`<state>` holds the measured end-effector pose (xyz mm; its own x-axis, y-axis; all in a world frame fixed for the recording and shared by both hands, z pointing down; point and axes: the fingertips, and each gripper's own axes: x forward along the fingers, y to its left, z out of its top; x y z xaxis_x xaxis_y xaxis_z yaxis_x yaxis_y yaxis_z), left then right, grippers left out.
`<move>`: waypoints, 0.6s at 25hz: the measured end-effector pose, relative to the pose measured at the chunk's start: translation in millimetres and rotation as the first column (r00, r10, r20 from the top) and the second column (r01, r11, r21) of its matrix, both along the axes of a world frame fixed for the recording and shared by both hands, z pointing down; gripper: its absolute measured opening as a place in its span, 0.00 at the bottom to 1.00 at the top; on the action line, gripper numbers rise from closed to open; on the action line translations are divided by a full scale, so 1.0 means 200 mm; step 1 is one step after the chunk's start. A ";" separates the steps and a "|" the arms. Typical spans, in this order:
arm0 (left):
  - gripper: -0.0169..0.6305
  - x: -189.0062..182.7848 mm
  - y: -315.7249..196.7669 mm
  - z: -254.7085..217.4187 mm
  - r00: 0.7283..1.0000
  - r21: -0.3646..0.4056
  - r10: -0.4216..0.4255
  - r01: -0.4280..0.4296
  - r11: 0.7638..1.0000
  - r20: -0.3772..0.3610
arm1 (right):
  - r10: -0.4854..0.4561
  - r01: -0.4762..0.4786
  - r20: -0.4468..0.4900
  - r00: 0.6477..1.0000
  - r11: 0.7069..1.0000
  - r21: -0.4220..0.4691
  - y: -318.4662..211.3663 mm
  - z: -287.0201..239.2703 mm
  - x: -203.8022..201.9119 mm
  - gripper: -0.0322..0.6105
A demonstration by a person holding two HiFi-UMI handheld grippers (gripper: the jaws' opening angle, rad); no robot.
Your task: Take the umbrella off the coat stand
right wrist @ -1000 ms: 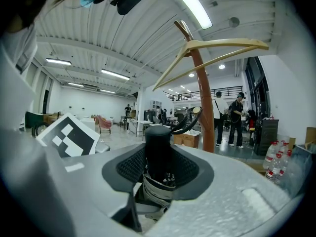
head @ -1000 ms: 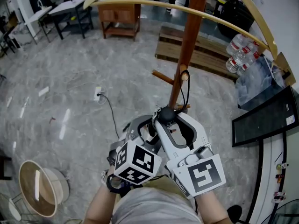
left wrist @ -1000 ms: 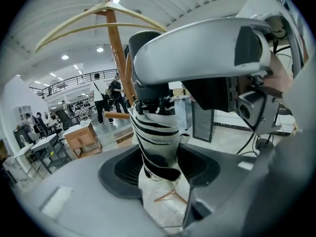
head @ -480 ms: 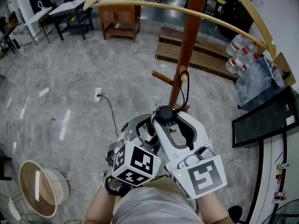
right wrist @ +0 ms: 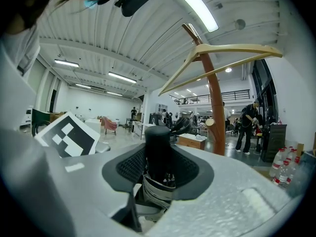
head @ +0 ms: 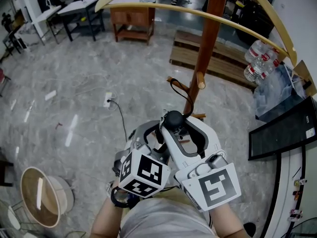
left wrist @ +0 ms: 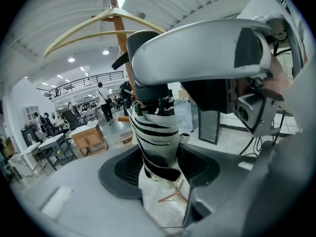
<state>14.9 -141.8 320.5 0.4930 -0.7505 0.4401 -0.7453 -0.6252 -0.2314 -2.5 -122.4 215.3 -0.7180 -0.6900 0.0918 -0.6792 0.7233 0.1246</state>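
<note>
A folded black-and-white striped umbrella (left wrist: 156,137) with a black handle (head: 174,119) is held upright in front of the brown wooden coat stand (head: 204,58). My left gripper (head: 152,135) is shut on its striped body, which sits between the jaws (left wrist: 158,164). My right gripper (head: 182,135) is shut on the black handle (right wrist: 158,149), just above the striped fabric. The umbrella's black wrist strap (head: 174,89) curls free to the left of the stand's peg (head: 200,80), not looped over it.
The stand's pale curved arms (head: 208,14) arch overhead. A wooden pallet (head: 223,58) and water bottles (head: 258,58) lie beyond the pole. A black panel (head: 285,128) leans at right. A floor socket with cable (head: 109,102) and a round wicker stool (head: 42,200) are at left.
The strap that hung over the stand's peg has come off it and now curls free to the peg's left. Both grippers stay closed on the umbrella in much the same place.
</note>
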 end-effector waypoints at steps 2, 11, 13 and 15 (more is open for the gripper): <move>0.40 -0.02 0.00 0.00 1.000 -0.002 -0.014 0.014 1.000 0.001 | -0.015 0.015 0.001 1.000 1.000 -0.003 0.00 0.00 -0.02 0.27; 0.40 -0.16 -0.03 0.04 0.995 -0.021 -0.100 0.100 0.995 0.012 | -0.104 0.104 -0.001 0.995 0.994 -0.033 -0.03 0.04 -0.15 0.27; 0.40 -0.20 -0.03 0.05 0.992 -0.029 -0.122 0.123 0.992 0.014 | -0.130 0.130 0.001 0.992 0.991 -0.040 -0.04 0.05 -0.18 0.27; 0.40 -0.23 -0.03 0.07 0.989 -0.039 -0.146 0.146 0.988 0.015 | -0.157 0.157 0.000 0.988 0.986 -0.053 -0.04 0.07 -0.21 0.27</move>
